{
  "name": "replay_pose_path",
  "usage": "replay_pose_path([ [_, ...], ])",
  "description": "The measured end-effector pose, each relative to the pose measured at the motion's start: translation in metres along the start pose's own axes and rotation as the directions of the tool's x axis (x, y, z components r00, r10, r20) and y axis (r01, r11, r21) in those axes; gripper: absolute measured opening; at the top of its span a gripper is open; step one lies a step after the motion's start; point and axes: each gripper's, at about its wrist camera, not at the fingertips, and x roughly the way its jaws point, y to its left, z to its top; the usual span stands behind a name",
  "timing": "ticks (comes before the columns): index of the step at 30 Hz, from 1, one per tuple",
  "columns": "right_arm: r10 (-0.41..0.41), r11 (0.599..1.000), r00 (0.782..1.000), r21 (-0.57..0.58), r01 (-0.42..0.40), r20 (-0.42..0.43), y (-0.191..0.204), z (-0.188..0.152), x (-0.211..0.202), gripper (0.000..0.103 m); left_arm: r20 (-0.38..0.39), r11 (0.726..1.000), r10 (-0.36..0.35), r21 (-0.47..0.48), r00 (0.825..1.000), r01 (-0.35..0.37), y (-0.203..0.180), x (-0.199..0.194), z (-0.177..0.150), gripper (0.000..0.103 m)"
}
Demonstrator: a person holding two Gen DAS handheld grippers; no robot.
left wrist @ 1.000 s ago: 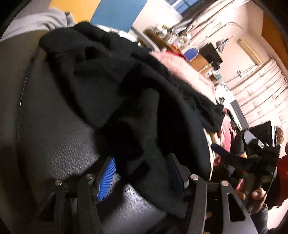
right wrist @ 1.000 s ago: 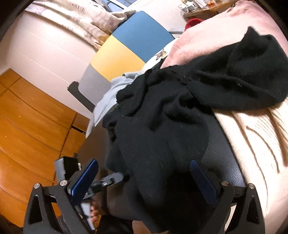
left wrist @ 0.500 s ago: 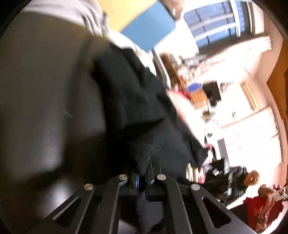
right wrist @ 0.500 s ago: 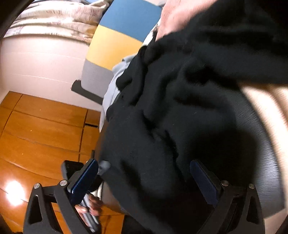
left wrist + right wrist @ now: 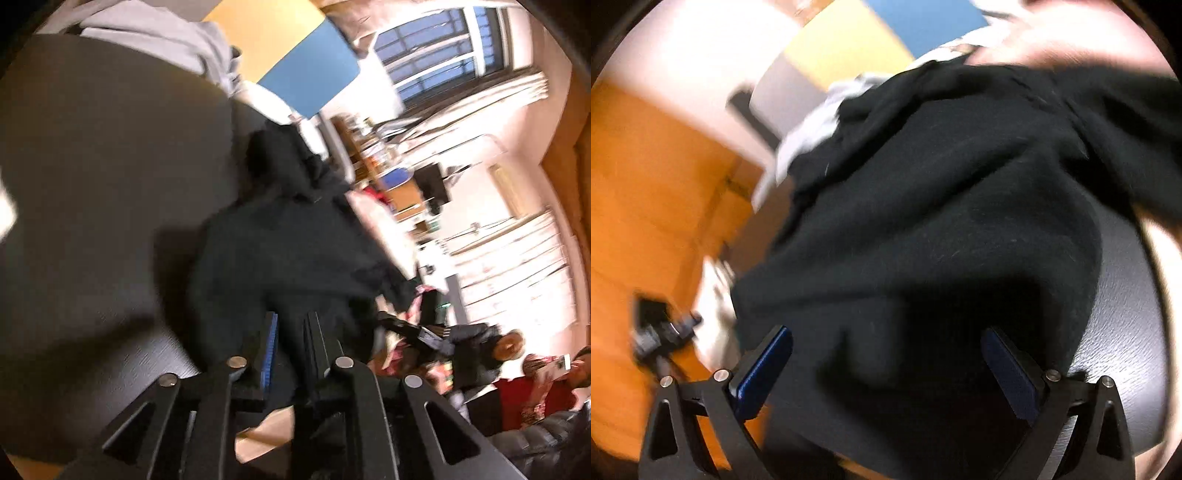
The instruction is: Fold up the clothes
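Left tool [image 5: 291,332]: its jaws are opening from a near-closed pinch, and a fold of the black garment [image 5: 280,251] sits between the blue pads; the blur keeps me from telling whether the pads press on the cloth at this instant. Right tool [image 5: 886,354]: released, jaws spread wide, with black cloth lying below the gap and neither pad touching it.

The garment lies crumpled on the dark round tabletop [image 5: 92,166], spilling over the near edge beside my left tool and reaching toward the far edge, where a grey garment [image 5: 162,40] is bunched. A pink knitted piece [image 5: 1071,40] lies at the right edge in the right wrist view.

Handling, as I judge it: the black cloth is soft, light and limp, with a fleecy nap that should not slip between the pads; it will sag and drag rather than hold any shape. I would take it at a hem or corner, one tool at each end.

Count: one black garment, one grey, one pink; two tools.
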Motion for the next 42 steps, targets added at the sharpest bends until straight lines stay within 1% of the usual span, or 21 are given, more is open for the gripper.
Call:
replay_pose_path([
  [1, -0.054, 0.994, 0.998, -0.091, 0.052, -0.021, 0.011, -0.006, 0.004, 0.103, 0.035, 1.0, 0.02, -0.018, 0.999, -0.02, 0.003, -0.002, 0.003, 0.015],
  [3, -0.168, 0.958, 0.985, -0.244, 0.152, -0.049, 0.031, -0.012, 0.014, 0.103, 0.12, 0.999, 0.017, -0.044, 0.993, -0.012, 0.013, -0.016, 0.017, 0.018],
  [4, -0.211, 0.938, 0.976, -0.293, 0.186, -0.057, 0.036, -0.013, 0.018, 0.103, 0.169, 0.999, 0.014, -0.053, 0.986, -0.005, 0.016, -0.022, 0.028, 0.025],
  [5, -0.223, 0.933, 0.973, -0.301, 0.197, -0.055, 0.037, -0.011, 0.018, 0.103, 0.204, 0.999, 0.03, -0.042, 0.978, -0.022, 0.014, -0.027, 0.038, 0.03],
  [7, -0.201, 0.939, 0.98, -0.287, 0.188, -0.015, 0.039, -0.002, 0.011, 0.103, 0.229, 0.996, 0.08, 0.019, 0.97, -0.086, 0.001, -0.02, 0.064, 0.034],
  [8, -0.182, 0.942, 0.983, -0.282, 0.18, 0.017, 0.042, 0.005, 0.007, 0.103, 0.21, 0.993, 0.092, 0.051, 0.973, -0.105, -0.004, -0.01, 0.078, 0.04],
  [9, -0.171, 0.944, 0.984, -0.277, 0.177, 0.047, 0.045, 0.012, 0.003, 0.103, 0.187, 0.989, 0.102, 0.084, 0.977, -0.119, -0.009, 0.001, 0.093, 0.042],
  [12, -0.141, 0.949, 0.983, -0.267, 0.168, 0.119, 0.05, 0.032, 0.002, 0.103, 0.076, 0.984, 0.133, 0.111, 0.988, -0.141, -0.014, 0.053, 0.133, 0.046],
  [13, -0.141, 0.948, 0.981, -0.267, 0.172, 0.131, 0.051, 0.036, 0.005, 0.103, 0.038, 0.982, 0.142, 0.117, 0.989, -0.146, -0.015, 0.07, 0.144, 0.047],
  [16, -0.186, 0.937, 0.973, -0.274, 0.218, 0.138, 0.053, 0.046, 0.021, 0.103, -0.035, 0.969, 0.179, 0.177, 0.983, -0.17, -0.027, 0.108, 0.156, 0.05],
  [17, -0.184, 0.937, 0.973, -0.274, 0.216, 0.138, 0.051, 0.049, 0.025, 0.103, -0.051, 0.965, 0.178, 0.202, 0.983, -0.164, -0.031, 0.12, 0.16, 0.054],
  [19, -0.181, 0.939, 0.974, -0.271, 0.213, 0.138, 0.046, 0.054, 0.031, 0.103, -0.095, 0.962, 0.171, 0.233, 0.981, -0.145, -0.036, 0.142, 0.17, 0.056],
  [21, -0.182, 0.94, 0.973, -0.264, 0.216, 0.145, 0.043, 0.059, 0.036, 0.103, -0.089, 0.966, 0.177, 0.207, 0.98, -0.155, -0.033, 0.153, 0.182, 0.056],
  [24, -0.189, 0.937, 0.97, -0.269, 0.225, 0.153, 0.042, 0.069, 0.041, 0.103, -0.051, 0.967, 0.213, 0.154, 0.976, -0.203, -0.023, 0.162, 0.202, 0.058],
  [27, -0.194, 0.934, 0.967, -0.27, 0.234, 0.166, 0.039, 0.081, 0.044, 0.103, -0.082, 0.966, 0.242, 0.115, 0.967, -0.232, -0.013, 0.182, 0.209, 0.06],
  [30, -0.209, 0.934, 0.964, -0.258, 0.246, 0.162, 0.033, 0.096, 0.053, 0.103, -0.1, 0.953, 0.293, 0.109, 0.951, -0.283, -0.012, 0.201, 0.208, 0.051],
  [31, -0.22, 0.934, 0.963, -0.251, 0.254, 0.156, 0.03, 0.101, 0.057, 0.103, -0.082, 0.962, 0.264, 0.09, 0.961, -0.257, -0.011, 0.198, 0.209, 0.016],
  [32, -0.232, 0.934, 0.961, -0.244, 0.263, 0.148, 0.027, 0.106, 0.062, 0.103, -0.058, 0.973, 0.226, 0.068, 0.972, -0.222, -0.01, 0.193, 0.211, 0.008],
  [35, -0.261, 0.933, 0.959, -0.225, 0.28, 0.111, 0.019, 0.118, 0.078, 0.103, 0.047, 0.978, 0.206, 0.001, 0.977, -0.207, 0.003, 0.162, 0.215, 0.007],
  [38, -0.268, 0.924, 0.96, -0.263, 0.279, 0.079, 0.026, 0.129, 0.096, 0.103, 0.138, 0.978, 0.207, -0.034, 0.969, -0.204, 0.017, 0.123, 0.216, 0.005],
  [42, -0.279, 0.891, 0.96, -0.364, 0.272, 0.032, 0.05, 0.14, 0.129, 0.103, 0.198, 0.966, 0.258, -0.073, 0.946, -0.248, 0.04, 0.083, 0.218, 0.005],
])
